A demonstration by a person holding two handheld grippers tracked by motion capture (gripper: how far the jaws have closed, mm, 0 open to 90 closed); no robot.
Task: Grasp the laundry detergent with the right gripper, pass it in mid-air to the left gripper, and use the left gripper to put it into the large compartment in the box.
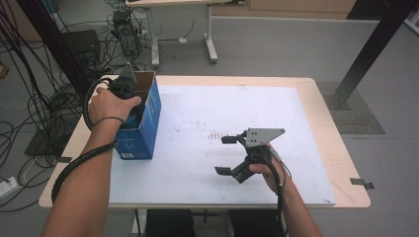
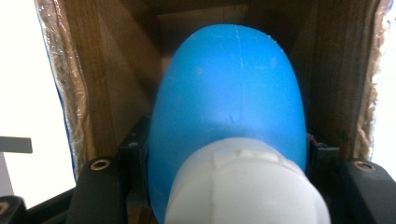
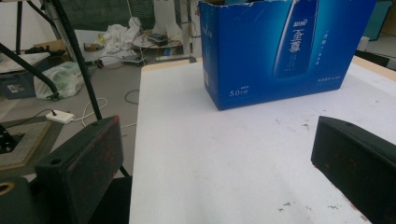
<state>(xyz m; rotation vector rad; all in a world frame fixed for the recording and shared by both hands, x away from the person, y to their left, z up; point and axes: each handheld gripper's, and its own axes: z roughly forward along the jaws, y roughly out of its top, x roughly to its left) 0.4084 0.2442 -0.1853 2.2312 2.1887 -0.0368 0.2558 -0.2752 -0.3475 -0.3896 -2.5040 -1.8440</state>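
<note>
An open blue cardboard box (image 1: pixel 143 136) stands at the left of the white table top (image 1: pixel 197 103). My left gripper (image 1: pixel 124 85) points down into the box. In the left gripper view its black jaws press on both sides of a blue bottle (image 2: pixel 229 93) with a white cap (image 2: pixel 243 186), and the box's brown inner walls (image 2: pixel 116 70) surround it. My right gripper (image 1: pixel 225 155) rests low over the middle of the table, open, nothing between its jaws. The right gripper view faces the box's printed blue side (image 3: pixel 280 51) across bare white surface.
The wooden table edge (image 1: pixel 341 148) borders the white top. Cables and black equipment (image 1: pixel 84 44) crowd the floor at the left. Another desk's legs (image 1: pixel 211 47) stand behind, and a black post (image 1: pixel 365 54) rises at the right.
</note>
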